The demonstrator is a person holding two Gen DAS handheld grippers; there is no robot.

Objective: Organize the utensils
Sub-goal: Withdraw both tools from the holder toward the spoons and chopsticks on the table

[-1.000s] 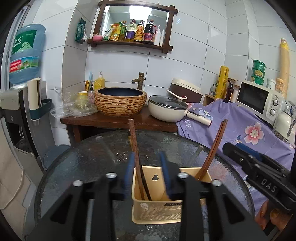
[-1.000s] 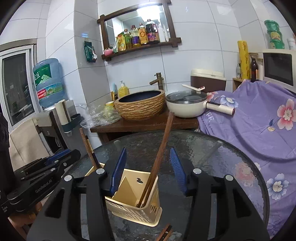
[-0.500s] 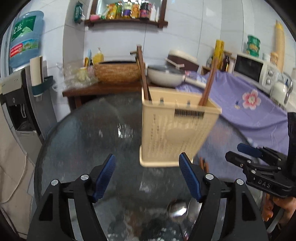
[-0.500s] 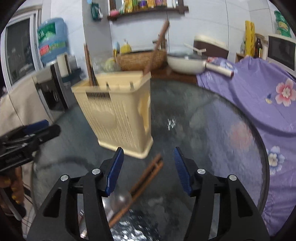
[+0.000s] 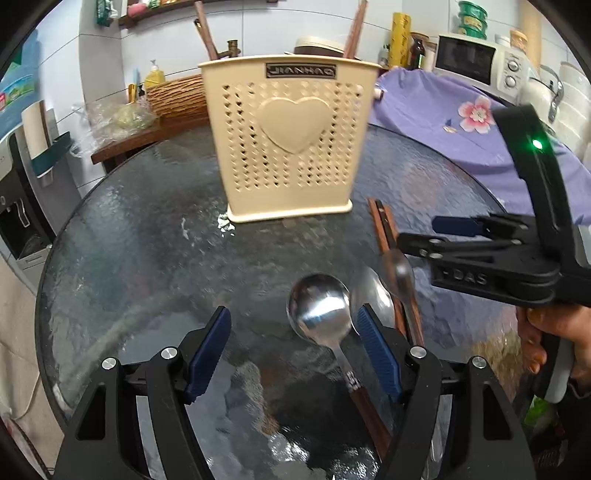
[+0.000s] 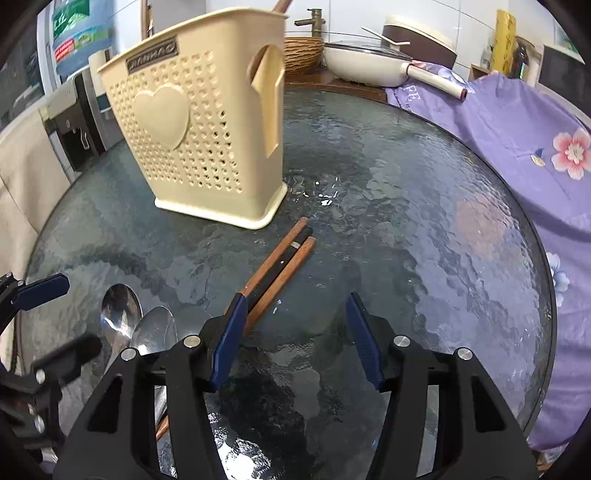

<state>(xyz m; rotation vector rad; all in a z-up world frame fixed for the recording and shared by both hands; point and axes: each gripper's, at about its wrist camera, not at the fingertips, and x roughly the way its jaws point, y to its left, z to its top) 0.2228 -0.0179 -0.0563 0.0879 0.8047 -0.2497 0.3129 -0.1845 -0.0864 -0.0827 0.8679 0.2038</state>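
A cream perforated utensil holder [image 5: 288,136] [image 6: 199,140] stands on the round glass table [image 5: 129,258] [image 6: 424,221], with brown chopsticks [image 5: 205,29] sticking out of its top. Three steel spoons lie on the glass; the nearest spoon [image 5: 319,314] has its bowl between my left gripper's fingers, its handle close to the right pad. My left gripper [image 5: 293,350] [image 6: 55,321] is open just above it. A pair of brown chopsticks [image 6: 284,266] [image 5: 384,229] lies near the holder, one end by the left pad of my open right gripper [image 6: 295,332] [image 5: 432,234]. Two spoons [image 6: 120,310] lie left of it.
A purple floral cloth [image 6: 517,129] covers the counter to the right, with a microwave [image 5: 476,62] on it. A white pan [image 6: 365,62] and a woven basin [image 5: 177,99] sit behind the table. A person's hand [image 5: 554,332] holds the right gripper.
Both grippers have come down from over the holder's top to just above the tabletop. The left gripper let go of a chopstick standing in the holder and opened wide.
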